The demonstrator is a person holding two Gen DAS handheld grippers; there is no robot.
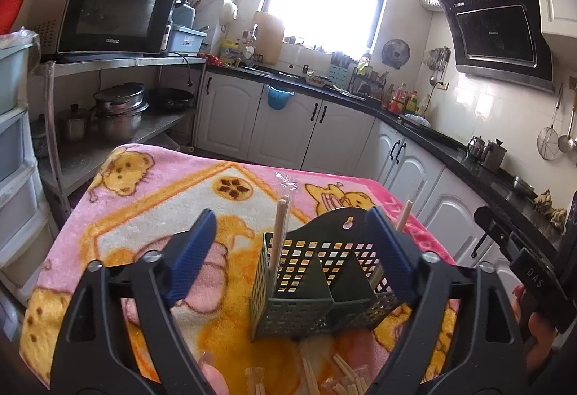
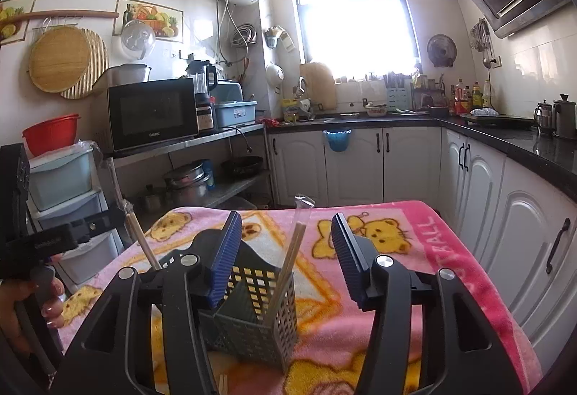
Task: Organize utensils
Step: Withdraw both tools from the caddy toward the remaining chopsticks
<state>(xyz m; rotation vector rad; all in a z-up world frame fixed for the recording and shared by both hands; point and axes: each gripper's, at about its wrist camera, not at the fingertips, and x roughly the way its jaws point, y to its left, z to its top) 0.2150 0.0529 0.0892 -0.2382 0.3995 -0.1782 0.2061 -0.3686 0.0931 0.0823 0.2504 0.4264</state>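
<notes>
A dark green perforated utensil holder [image 1: 310,290] stands on the pink cartoon blanket [image 1: 144,214]. One wrapped pair of chopsticks [image 1: 278,232] leans in its left compartment and another pair [image 1: 404,214] sticks up behind its right side. My left gripper [image 1: 292,247] is open, its blue pads wide apart on either side of the holder and touching nothing. In the right wrist view the holder [image 2: 259,323] sits low between my right gripper's [image 2: 288,261] open jaws. A sleeved chopstick pair [image 2: 294,251] stands free between them, and the other pair [image 2: 144,243] is at the left. Loose chopsticks [image 1: 342,377] lie in front.
Plastic drawers [image 2: 61,178] and a steel shelf with pots [image 2: 187,182] and a microwave [image 2: 151,114] stand left of the table. White cabinets [image 2: 487,196] under a black counter run along the back and right. A hand [image 2: 21,301] holds the left gripper's handle.
</notes>
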